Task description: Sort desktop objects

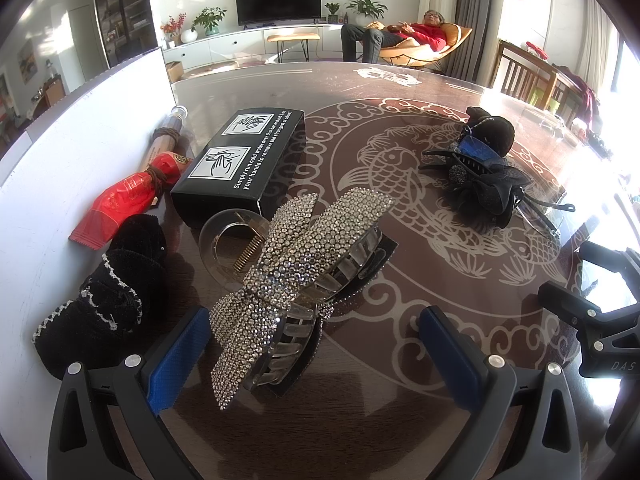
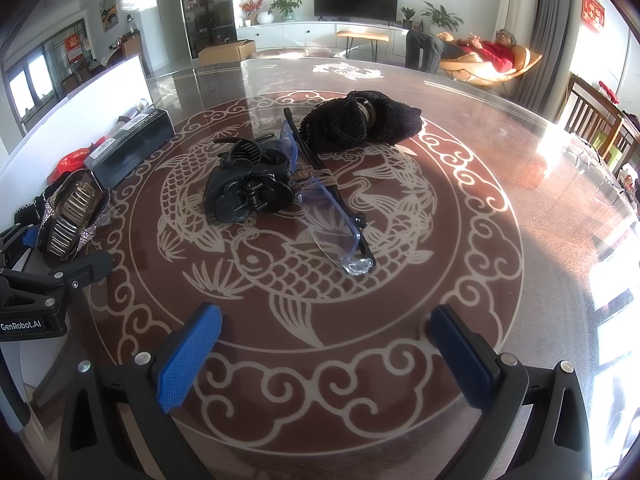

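My left gripper (image 1: 316,344) is open, its blue pads (image 1: 176,364) on either side of a rhinestone bow hair claw (image 1: 296,276) that rests on the table, not gripped. Left of it lie a black knit item (image 1: 108,296), a red-wrapped tube (image 1: 132,196) and a black box (image 1: 240,160). My right gripper (image 2: 324,356) is open and empty above the fish-pattern table (image 2: 460,264). Ahead of it lie a black flower hair claw (image 2: 248,188), clear blue glasses (image 2: 332,216) and a black knit piece (image 2: 360,124). The same pile shows in the left wrist view (image 1: 480,168).
A white board (image 1: 72,136) stands along the table's left edge. The right gripper's body (image 1: 600,312) shows at the right of the left wrist view. Wooden chairs (image 2: 596,128) stand past the far right edge. A person reclines in a lounge chair (image 2: 480,56) beyond the table.
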The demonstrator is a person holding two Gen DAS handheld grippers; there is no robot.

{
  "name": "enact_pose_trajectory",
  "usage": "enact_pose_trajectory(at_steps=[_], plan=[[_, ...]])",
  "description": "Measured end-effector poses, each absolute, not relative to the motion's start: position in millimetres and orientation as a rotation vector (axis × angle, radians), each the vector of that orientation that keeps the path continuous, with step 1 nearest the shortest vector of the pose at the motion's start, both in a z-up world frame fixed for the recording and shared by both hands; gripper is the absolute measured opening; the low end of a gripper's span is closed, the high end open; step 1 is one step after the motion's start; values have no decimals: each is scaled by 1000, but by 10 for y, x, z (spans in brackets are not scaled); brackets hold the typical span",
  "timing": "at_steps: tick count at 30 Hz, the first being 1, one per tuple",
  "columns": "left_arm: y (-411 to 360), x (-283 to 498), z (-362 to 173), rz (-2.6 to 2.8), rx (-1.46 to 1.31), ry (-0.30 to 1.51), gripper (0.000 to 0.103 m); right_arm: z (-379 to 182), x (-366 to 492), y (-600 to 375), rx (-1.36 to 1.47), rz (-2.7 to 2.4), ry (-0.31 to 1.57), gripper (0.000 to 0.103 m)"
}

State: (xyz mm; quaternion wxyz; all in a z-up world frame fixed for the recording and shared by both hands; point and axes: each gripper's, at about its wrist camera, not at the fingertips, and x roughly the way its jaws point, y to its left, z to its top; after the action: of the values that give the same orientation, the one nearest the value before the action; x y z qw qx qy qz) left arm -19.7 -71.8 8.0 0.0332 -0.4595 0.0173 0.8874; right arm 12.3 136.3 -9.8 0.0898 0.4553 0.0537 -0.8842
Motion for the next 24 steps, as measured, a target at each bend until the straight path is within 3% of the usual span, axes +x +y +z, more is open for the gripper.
enact_pose_trajectory(at_steps=[24], plan=[[-715, -185, 109, 2729, -1414, 55, 103, -97, 123, 1362, 1354, -2630, 159, 103]])
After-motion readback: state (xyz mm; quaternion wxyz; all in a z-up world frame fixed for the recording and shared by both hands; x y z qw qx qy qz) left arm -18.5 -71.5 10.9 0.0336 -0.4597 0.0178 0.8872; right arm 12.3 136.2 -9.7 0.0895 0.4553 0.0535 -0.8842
